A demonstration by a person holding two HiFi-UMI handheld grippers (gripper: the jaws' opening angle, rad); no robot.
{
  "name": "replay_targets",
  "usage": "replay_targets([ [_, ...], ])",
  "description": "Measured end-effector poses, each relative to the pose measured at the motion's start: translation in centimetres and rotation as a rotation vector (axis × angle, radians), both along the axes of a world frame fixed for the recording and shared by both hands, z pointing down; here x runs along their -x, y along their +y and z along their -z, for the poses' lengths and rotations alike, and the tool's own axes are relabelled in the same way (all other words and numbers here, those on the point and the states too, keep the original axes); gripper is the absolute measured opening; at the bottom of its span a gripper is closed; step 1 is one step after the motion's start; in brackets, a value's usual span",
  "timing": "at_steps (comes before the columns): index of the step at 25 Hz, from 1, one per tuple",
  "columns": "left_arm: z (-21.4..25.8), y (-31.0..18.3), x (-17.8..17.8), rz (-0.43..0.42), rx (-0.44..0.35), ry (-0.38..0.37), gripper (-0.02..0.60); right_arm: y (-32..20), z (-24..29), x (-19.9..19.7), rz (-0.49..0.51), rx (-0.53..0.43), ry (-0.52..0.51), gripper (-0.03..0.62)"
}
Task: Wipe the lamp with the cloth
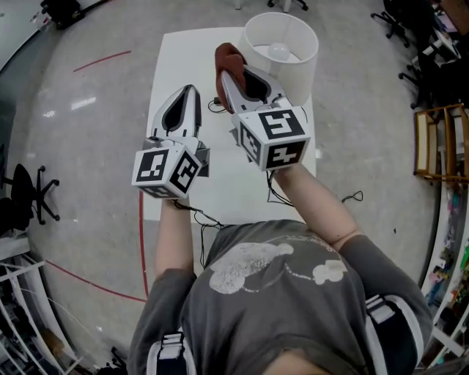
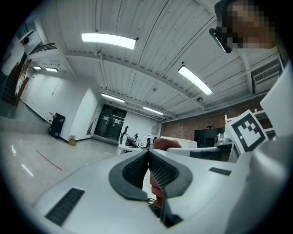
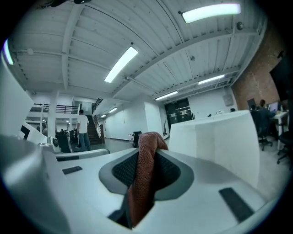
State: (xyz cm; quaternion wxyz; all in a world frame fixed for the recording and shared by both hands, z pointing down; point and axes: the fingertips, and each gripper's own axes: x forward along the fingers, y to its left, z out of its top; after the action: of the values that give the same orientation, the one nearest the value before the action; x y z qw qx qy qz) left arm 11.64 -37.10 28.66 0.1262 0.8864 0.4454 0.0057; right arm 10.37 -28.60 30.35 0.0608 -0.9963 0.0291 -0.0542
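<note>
A white lamp (image 1: 282, 51) with a round shade and a bulb inside stands at the far right of the white table (image 1: 183, 55). My right gripper (image 1: 233, 64) is shut on a rust-brown cloth (image 1: 226, 60), held up just left of the shade. In the right gripper view the cloth (image 3: 144, 176) hangs between the closed jaws, with the shade (image 3: 215, 139) close on the right. My left gripper (image 1: 192, 91) hovers over the table left of the right one, shut with nothing in it; its jaws meet in the left gripper view (image 2: 148, 153).
A black cable (image 1: 212, 107) lies on the table between the grippers and trails off its near edge. Office chairs (image 1: 399, 22) and a wooden rack (image 1: 443, 143) stand at the right. Red floor lines (image 1: 102, 60) run left of the table.
</note>
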Motion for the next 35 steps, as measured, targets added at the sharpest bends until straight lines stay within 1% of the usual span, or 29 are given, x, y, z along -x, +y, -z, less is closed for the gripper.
replay_targets([
  [7, -3.2, -2.3, -0.1, 0.066, -0.018, -0.067, 0.008, -1.7, -6.0, 0.4, 0.049, 0.008, -0.150, 0.086],
  [10, -4.8, -3.0, 0.5, 0.107, -0.030, -0.104, 0.008, -2.2, -8.5, 1.3, 0.087, 0.000, -0.207, 0.086],
  [13, -6.0, -3.3, 1.3, 0.156, -0.043, -0.128, 0.008, -2.6, -9.9, 2.0, 0.142, -0.009, -0.235, 0.086],
  [19, -6.4, -3.1, 3.6, 0.270, -0.057, -0.126, 0.008, -3.1, -10.6, 4.3, 0.288, -0.025, -0.229, 0.086],
  [25, -6.3, -1.9, 7.6, 0.367, -0.085, -0.125, 0.008, -2.4, -9.7, 7.1, 0.430, -0.051, -0.180, 0.086],
  [30, -6.4, -0.3, 11.0, 0.418, -0.090, -0.129, 0.008, -0.7, -9.0, 9.3, 0.497, -0.065, -0.147, 0.086],
  [35, -6.7, 1.4, 14.0, 0.444, -0.093, -0.125, 0.008, 1.3, -8.6, 11.8, 0.536, -0.043, -0.114, 0.086],
])
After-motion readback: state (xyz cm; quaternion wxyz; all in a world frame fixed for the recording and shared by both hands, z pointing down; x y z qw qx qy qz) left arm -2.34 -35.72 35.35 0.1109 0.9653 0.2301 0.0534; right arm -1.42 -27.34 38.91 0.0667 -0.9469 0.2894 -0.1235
